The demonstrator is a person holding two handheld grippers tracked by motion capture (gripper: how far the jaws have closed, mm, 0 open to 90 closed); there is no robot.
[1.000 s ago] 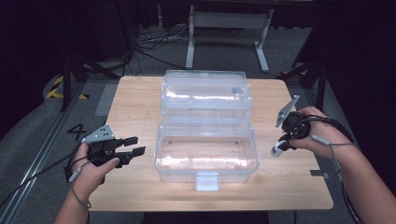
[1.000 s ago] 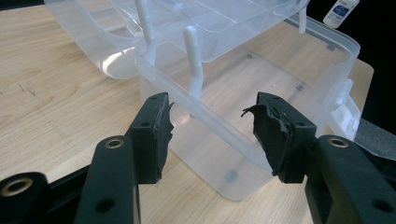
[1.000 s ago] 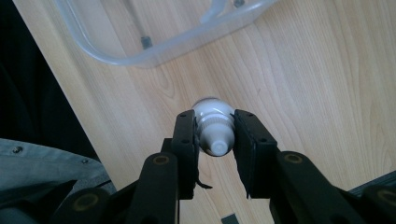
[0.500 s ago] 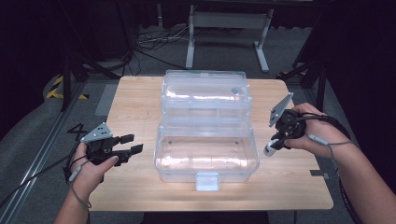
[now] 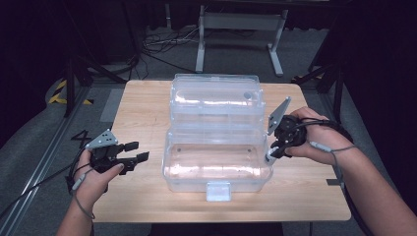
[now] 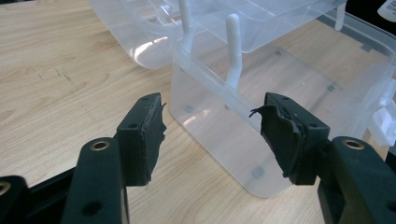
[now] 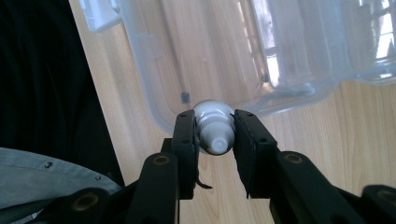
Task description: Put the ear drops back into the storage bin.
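Note:
A clear plastic box stands open in the middle of the table, its raised upper tray behind the lower bin. My right gripper is shut on a small white bottle, held right at the bin's right rim. In the right gripper view the bottle's cap end faces the camera between the black pads. My left gripper hovers open left of the box with nothing between its fingers. The left gripper view has the bin's near corner just ahead of the open jaws.
The wooden table has bare room left and right of the box. The box's white latch faces the front edge. Metal stand legs and cables lie on the floor beyond the table.
My right gripper has carried the bottle leftward and down, from off the box's right side to its right rim. The left gripper has shifted only slightly.

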